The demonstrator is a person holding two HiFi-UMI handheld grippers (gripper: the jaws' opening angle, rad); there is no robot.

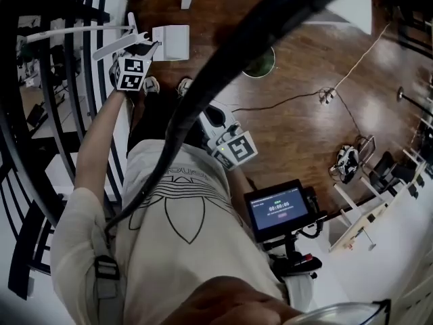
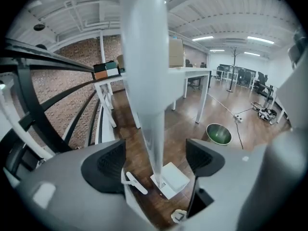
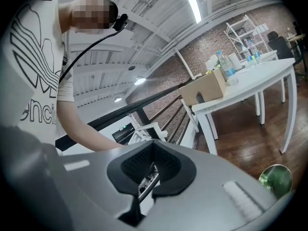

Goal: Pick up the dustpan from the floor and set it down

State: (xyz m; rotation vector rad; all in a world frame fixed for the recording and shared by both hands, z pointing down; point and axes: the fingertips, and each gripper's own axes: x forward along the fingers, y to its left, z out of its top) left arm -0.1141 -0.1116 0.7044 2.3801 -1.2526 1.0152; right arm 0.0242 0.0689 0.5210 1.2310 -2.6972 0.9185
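Through the left gripper view I saw the left gripper (image 2: pixel 156 161) with its jaws standing wide, and the dustpan's handle (image 2: pixel 144 81) rose upright through the gap between them, with space on either side and neither pad pressing it. That handle sat so close to the lens that it was a pale blur, and its top ran out of the frame. The dustpan (image 2: pixel 172 179) itself stood on the wooden floor (image 2: pixel 185 121) just below the jaws, its near edge hidden behind the handle and the gripper body. Further off were a green bin (image 2: pixel 219 134) and a white table (image 2: pixel 188 72). In the head view a thick black cable (image 1: pixel 223 66) crossed the middle and covered much of the floor by my feet, so there the dustpan showed only as a white block beside the left marker cube (image 1: pixel 131 73). The right gripper (image 3: pixel 153 174) had its pads closed together with nothing between them; behind it I could make out my arm and a railing (image 3: pixel 144 102), little else.
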